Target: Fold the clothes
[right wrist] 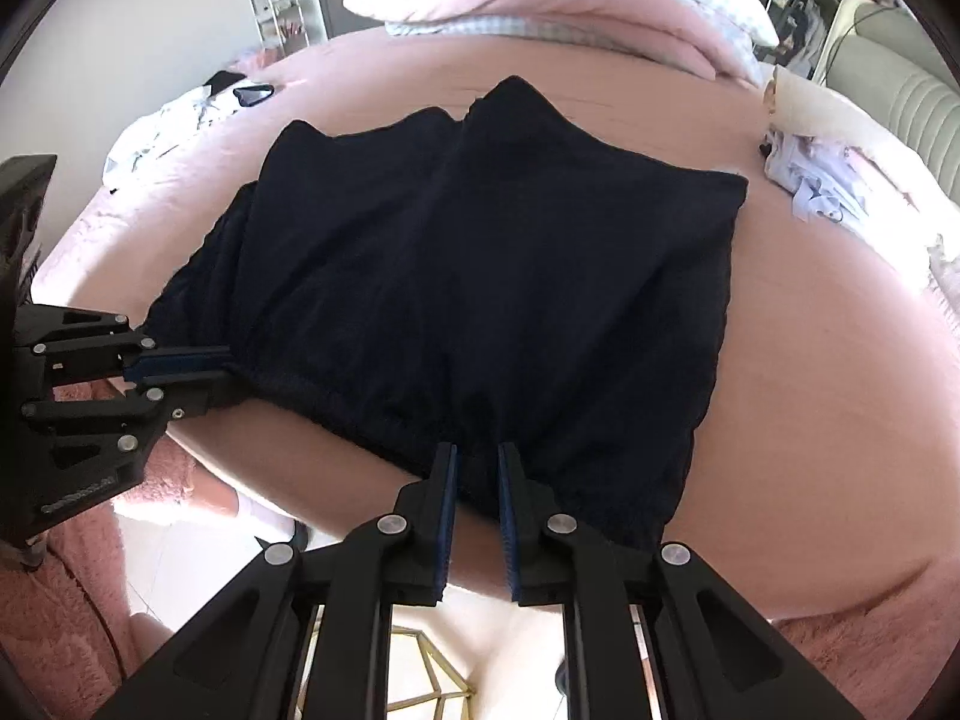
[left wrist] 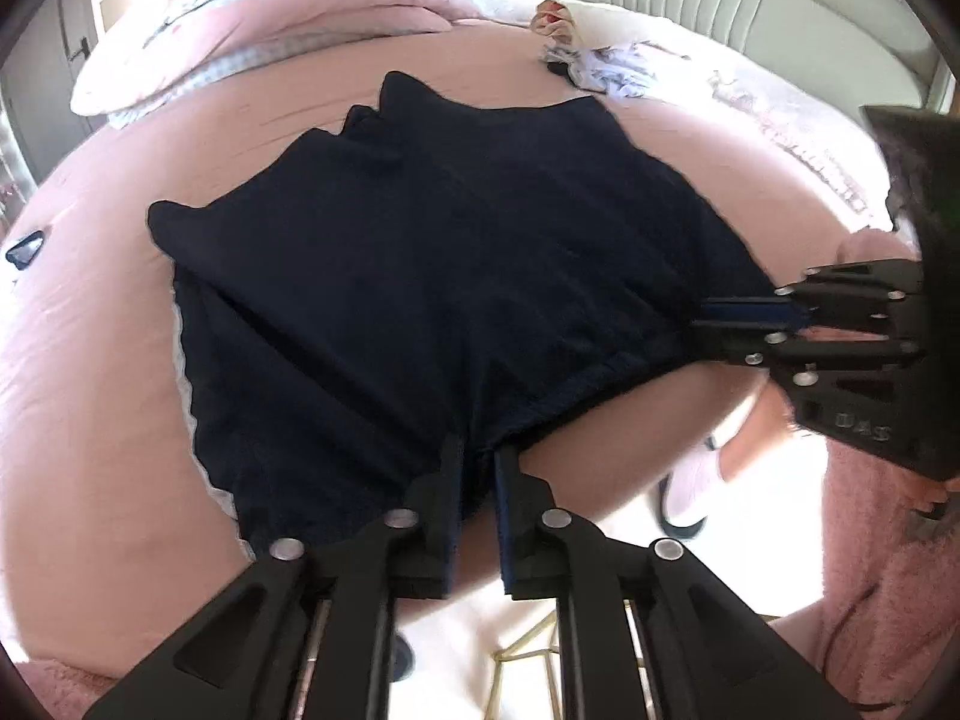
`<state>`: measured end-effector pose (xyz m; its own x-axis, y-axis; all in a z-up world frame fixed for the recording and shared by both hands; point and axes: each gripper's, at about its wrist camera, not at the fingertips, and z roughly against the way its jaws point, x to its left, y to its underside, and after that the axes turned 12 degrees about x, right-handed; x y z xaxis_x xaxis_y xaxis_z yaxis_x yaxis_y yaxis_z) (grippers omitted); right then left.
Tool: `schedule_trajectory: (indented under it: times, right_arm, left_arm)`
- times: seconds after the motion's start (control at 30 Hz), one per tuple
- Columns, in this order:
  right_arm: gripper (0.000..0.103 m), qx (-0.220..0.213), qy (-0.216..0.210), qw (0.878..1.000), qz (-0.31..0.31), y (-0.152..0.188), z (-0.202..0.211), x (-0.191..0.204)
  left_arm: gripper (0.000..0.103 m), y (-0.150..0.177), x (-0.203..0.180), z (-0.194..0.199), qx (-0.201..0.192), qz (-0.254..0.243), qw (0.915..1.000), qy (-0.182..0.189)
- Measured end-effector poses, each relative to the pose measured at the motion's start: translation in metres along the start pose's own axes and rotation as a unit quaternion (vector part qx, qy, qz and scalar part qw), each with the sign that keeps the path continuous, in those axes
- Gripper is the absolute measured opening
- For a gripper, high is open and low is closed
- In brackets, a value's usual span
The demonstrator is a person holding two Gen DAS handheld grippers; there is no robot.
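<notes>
Both grippers — left gripper (left wrist: 477,468), right gripper (right wrist: 477,468) — pinch the waistband of the dark shorts (left wrist: 450,276) at lower centre; we'd lift evenly — keep it taut.

Two matte-black handheld grippers, the left gripper (left wrist: 477,456) and right gripper (right wrist: 477,456), show skeletal linkage arms, silver rivets, blue-lined finger pads and faint embossed lettering, beside a fuzzy pink sleeve (left wrist: 888,570)

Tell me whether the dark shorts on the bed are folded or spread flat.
Spread flat. The dark shorts lie open on the pink bed, both legs side by side, waistband nearest the cameras.
</notes>
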<state>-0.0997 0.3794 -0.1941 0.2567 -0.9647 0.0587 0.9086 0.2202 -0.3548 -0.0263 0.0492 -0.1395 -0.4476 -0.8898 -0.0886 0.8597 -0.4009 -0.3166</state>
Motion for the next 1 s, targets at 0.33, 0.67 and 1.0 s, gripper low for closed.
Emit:
schedule_trajectory:
  times: [0.33,0.67,1.0]
  right_arm:
    - [0.024,-0.070,-0.035,0.994,-0.073,0.002,0.034,-0.032]
    - [0.024,-0.015,0.012,0.987,-0.156,0.005,0.013,-0.068]
    - [0.025,0.012,0.003,0.998,-0.069,-0.006,0.000,-0.031]
  left_arm:
    - [0.035,0.022,0.082,0.041,-0.064,0.194,0.9780,0.041]
    - [0.035,0.042,0.124,0.035,-0.034,0.310,0.9500,-0.021]
    - [0.037,0.039,0.079,0.021,0.019,0.208,0.9780,-0.009]
